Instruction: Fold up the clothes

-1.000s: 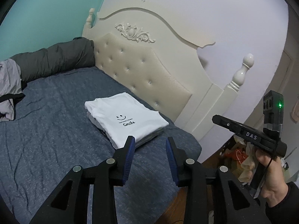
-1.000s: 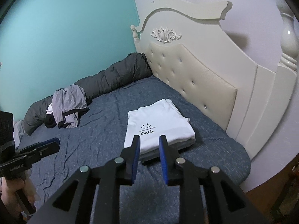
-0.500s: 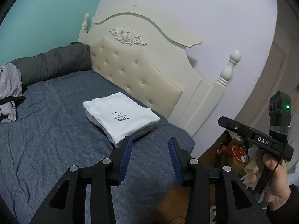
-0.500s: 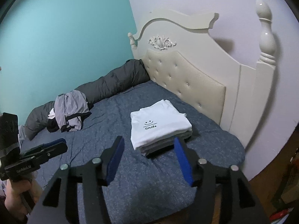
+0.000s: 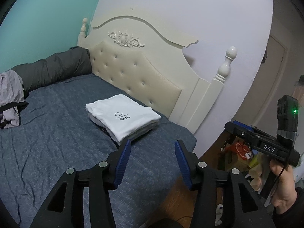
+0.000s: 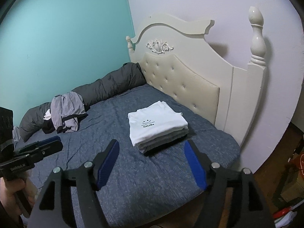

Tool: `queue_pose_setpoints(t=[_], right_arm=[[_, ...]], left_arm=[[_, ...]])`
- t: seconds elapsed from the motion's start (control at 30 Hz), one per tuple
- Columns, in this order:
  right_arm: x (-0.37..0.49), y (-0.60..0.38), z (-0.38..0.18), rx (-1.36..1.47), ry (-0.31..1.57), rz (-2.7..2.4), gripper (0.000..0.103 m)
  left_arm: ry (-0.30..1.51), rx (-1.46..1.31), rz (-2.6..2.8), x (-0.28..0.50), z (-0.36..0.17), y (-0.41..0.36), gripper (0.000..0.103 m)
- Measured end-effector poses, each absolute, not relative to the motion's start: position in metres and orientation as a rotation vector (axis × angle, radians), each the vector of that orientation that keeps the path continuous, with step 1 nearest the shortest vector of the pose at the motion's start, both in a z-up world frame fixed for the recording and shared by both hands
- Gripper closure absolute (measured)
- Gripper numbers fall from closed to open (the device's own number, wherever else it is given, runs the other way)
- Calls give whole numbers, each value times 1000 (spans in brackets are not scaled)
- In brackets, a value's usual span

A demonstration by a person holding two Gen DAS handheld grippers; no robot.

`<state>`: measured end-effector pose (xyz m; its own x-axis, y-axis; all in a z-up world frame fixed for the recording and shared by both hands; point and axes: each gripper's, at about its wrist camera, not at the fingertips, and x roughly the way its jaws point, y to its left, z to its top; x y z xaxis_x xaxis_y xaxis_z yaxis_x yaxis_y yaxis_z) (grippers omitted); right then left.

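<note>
Keeping both empty tongs, the left gripper (image 5: 153, 151) and right gripper (image 6: 152, 153), opening apart, go far left to the crumpled lilac-grey garment (image 6: 66, 112); leave the folded white smile T-shirt stack (image 6: 156, 126) undisturbed.

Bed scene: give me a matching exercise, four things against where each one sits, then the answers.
Things:
1. white Smile shirt
2. crumpled lilac garment
3. dark grey rolled duvet
4. carved flower ornament

Places:
A. along the teal wall
B. on the headboard
C. top of the folded stack
D. loose on the blue sheet, by the roll

Pairs: 1-C, 2-D, 3-A, 4-B
</note>
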<state>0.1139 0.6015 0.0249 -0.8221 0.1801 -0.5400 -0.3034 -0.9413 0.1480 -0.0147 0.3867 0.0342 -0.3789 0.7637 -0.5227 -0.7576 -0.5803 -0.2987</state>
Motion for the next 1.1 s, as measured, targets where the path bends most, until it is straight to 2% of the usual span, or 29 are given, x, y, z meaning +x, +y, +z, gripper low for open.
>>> queue_pose_setpoints(t=[0.3, 0.73, 0.9, 1.1], right_arm=[[135, 580, 20, -735, 332, 2761, 22], [159, 559, 4, -735, 306, 2731, 18], [166, 553, 1, -712, 315, 2727, 6], [175, 551, -2, -692, 330, 2706, 4]], left_arm=[[18, -762, 2059, -1, 33, 372, 44], [34, -760, 2049, 18, 22, 360, 35], [34, -752, 2045, 26, 23, 355, 33], [53, -733, 2052, 35, 24, 352, 28]])
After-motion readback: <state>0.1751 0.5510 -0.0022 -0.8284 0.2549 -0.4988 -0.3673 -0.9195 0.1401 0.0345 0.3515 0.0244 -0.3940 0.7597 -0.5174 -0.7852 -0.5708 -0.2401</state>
